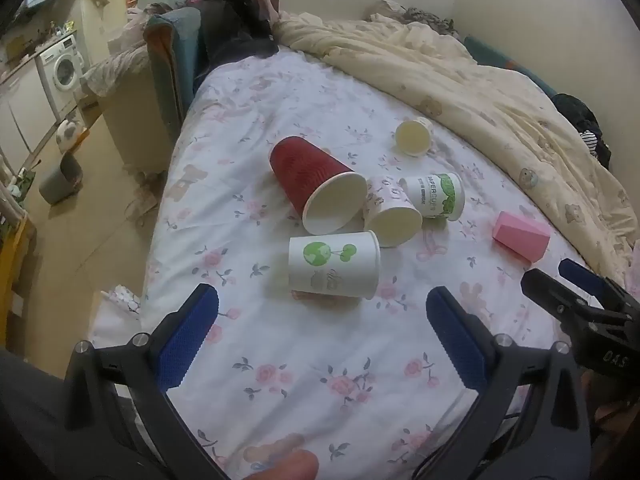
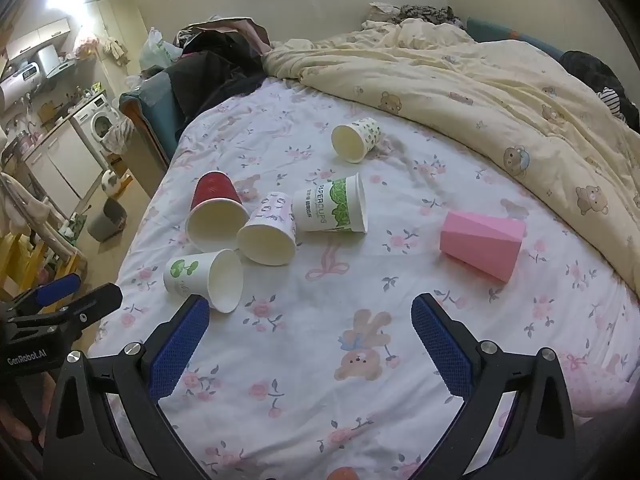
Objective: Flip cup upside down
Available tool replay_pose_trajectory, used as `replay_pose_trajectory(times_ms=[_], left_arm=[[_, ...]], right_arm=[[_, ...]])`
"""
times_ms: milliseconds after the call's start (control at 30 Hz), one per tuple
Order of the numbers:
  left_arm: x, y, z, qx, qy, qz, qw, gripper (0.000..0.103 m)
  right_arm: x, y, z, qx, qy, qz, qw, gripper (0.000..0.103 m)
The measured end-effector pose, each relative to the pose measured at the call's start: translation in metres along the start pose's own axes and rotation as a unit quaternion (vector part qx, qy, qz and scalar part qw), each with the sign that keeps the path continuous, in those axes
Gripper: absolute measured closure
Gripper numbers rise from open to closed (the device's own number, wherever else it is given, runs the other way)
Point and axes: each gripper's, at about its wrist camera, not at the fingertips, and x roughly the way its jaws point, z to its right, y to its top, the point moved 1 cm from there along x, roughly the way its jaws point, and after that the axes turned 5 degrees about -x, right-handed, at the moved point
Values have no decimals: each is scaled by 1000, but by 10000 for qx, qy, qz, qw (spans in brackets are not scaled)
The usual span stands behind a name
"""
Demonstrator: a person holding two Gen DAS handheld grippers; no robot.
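Note:
Several cups lie on their sides on the floral bedsheet (image 1: 320, 392). A white cup with a green tree print (image 1: 334, 264) (image 2: 202, 278) is nearest. Behind it lie a red ribbed cup (image 1: 316, 184) (image 2: 216, 210), a lilac-patterned cup (image 1: 390, 212) (image 2: 268, 230), a white "PAPERCUPS" cup (image 1: 436, 195) (image 2: 332, 204) and a small spotted cup (image 1: 416, 136) (image 2: 356, 140). A pink faceted cup (image 1: 520, 236) (image 2: 482, 242) lies apart at the right. My left gripper (image 1: 322, 312) is open and empty, just short of the tree cup. My right gripper (image 2: 310, 320) is open and empty, with the pink cup ahead at the right.
A bunched cream bear-print duvet (image 2: 480, 92) covers the bed's far and right side. Dark clothes (image 2: 216, 64) are piled at the head. The bed's left edge drops to a floor with a grey bin (image 1: 60, 180) and a washing machine (image 1: 62, 68).

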Motion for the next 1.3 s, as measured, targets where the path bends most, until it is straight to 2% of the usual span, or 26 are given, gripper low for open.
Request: replay_pose_trajectory(times_ms=[467,1300], left_arm=[[7,-1,3,25,-48,-160,9999,0],[5,-3,-1,-11,-76,-149,9999,0]], right_arm=[[-1,0,0,-13,-19,21,10000,0],[0,-1,1,4,-46,3,10000,0]])
